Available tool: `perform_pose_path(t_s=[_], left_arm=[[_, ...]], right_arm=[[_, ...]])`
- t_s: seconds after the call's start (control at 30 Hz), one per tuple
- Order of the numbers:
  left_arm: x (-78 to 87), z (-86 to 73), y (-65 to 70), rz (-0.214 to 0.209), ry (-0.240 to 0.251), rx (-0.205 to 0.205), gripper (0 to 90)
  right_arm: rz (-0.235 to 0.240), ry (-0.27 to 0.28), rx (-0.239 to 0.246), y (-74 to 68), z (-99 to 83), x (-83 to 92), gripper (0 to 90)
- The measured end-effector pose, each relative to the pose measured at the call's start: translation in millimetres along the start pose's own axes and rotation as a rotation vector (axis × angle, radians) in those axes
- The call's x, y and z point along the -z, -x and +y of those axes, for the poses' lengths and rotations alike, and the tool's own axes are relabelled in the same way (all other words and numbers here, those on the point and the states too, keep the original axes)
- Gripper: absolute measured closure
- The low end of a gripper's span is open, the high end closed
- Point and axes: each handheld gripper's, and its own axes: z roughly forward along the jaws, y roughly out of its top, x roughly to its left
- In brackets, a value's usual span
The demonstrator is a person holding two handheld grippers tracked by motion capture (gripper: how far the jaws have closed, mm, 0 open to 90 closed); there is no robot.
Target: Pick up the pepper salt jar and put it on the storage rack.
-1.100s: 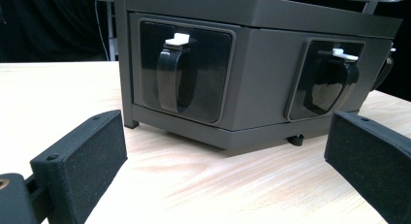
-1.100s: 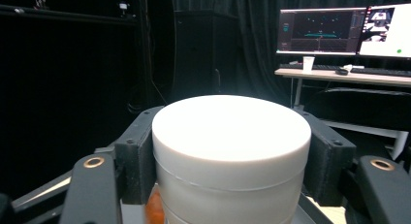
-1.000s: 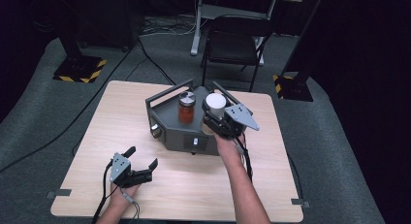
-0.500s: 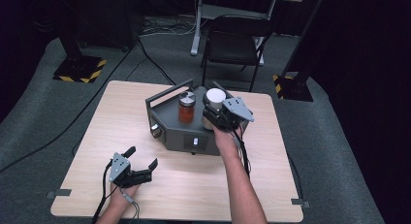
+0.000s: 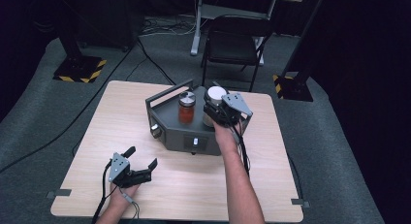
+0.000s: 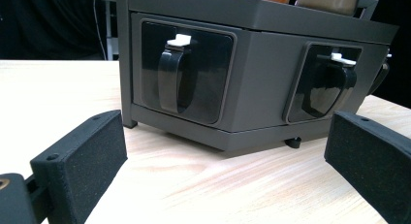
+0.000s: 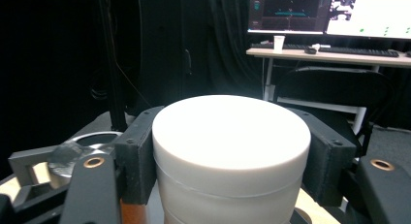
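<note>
Both right gripper [image 7: 231, 185] fingers [image 7: 138, 156] clamp the white-lidded jar [image 7: 231, 151] at its lid. We judge it rigid, smooth, slip-prone. Left gripper [image 6: 223, 170] fingers stand wide, empty.

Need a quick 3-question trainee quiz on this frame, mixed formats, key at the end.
1. True or false: the right gripper is shut on the white-lidded jar.
2. The left gripper is: A) open over the table, B) holding the orange jar, C) gripping the rack handle.
3. Fill in: both jars are at the top of the grey ____.

Key: 1 true; 2 A; 3 rack.
</note>
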Motion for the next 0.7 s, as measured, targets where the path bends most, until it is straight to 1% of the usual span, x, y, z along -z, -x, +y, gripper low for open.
perform_pose_path(t_s=[0.13, 0.33, 0.43, 0.7], left_arm=[[0.3, -0.1, -0.9, -0.001, 0.000, 0.009, 1.0], [-0.6, 0.0, -2.0, -0.015, -0.001, 0.003, 1.0], [-0.8, 0.2, -1.6, -0.018, -0.002, -0.004, 1.0], [-0.6, 0.1, -1.9, -0.016, -0.002, 0.000, 1.0]], right_arm=[[-0.012, -0.009, 0.011, -1.9, -1.6, -4.2, 32.8], [-0.014, -0.036, 0.020, -2.6, -1.2, -8.3, 32.8], [-0.017, -0.034, 0.022, -2.7, -1.6, -8.4, 32.8], [-0.024, -0.027, 0.020, -3.6, -3.6, -10.2, 32.8]])
